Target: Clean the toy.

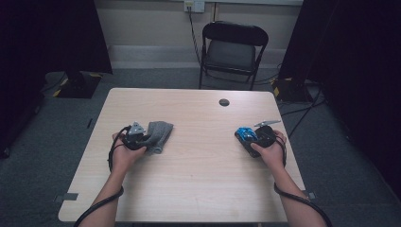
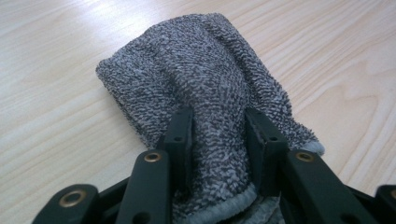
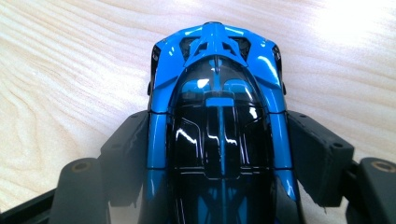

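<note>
A grey terry sock [image 1: 160, 135] lies on the left part of the wooden table [image 1: 198, 184]. My left gripper [image 1: 144, 137] is at its near end. In the left gripper view the two black jaws pinch a bunched fold of the sock [image 2: 196, 60], and the left gripper [image 2: 218, 116] is shut on it. At the right of the table my right gripper [image 1: 248, 138] holds a blue and black toy car [image 1: 245, 133]. The right gripper view has the car [image 3: 215, 84] pointing away, with the right gripper [image 3: 217, 121] shut on its flanks.
A round cable hole [image 1: 224, 102] sits near the table's far edge. A black folding chair [image 1: 231, 49] stands behind the table. Dark curtains and stand bases flank it, and cables run over the floor at the right.
</note>
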The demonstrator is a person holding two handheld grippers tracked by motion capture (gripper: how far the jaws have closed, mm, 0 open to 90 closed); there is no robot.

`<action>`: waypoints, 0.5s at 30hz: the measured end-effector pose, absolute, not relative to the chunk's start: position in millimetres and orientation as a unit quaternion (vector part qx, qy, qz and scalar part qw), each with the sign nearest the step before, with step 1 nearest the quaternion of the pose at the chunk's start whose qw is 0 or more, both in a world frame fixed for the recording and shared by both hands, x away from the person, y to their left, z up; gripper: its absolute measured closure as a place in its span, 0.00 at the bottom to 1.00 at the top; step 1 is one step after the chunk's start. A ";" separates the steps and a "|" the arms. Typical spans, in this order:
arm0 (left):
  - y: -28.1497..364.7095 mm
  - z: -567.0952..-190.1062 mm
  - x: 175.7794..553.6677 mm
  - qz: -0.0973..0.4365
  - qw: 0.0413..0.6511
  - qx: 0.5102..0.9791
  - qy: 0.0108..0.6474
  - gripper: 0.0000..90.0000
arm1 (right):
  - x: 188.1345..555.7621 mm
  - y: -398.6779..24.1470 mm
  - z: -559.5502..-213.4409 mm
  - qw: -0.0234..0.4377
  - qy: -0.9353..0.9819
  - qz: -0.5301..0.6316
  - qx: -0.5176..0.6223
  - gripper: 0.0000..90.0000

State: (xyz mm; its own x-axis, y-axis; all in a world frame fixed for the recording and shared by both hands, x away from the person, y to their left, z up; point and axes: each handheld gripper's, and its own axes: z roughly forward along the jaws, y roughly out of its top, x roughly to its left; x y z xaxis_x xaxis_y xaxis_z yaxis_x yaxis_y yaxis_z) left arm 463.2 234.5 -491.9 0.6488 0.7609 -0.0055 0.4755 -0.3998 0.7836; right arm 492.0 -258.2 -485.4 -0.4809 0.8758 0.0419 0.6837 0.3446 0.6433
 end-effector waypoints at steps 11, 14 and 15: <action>233.2 -490.6 463.3 0.180 0.390 0.817 0.385 0.63 | 492.9 -258.7 -485.4 0.158 0.809 0.304 0.478 0.30; 232.9 -489.8 463.5 0.178 0.391 0.812 0.395 0.56 | 492.8 -259.4 -486.4 0.159 0.811 0.306 0.472 0.28; 232.8 -489.2 463.5 0.177 0.390 0.812 0.397 0.53 | 492.7 -259.9 -487.1 0.158 0.811 0.306 0.473 0.27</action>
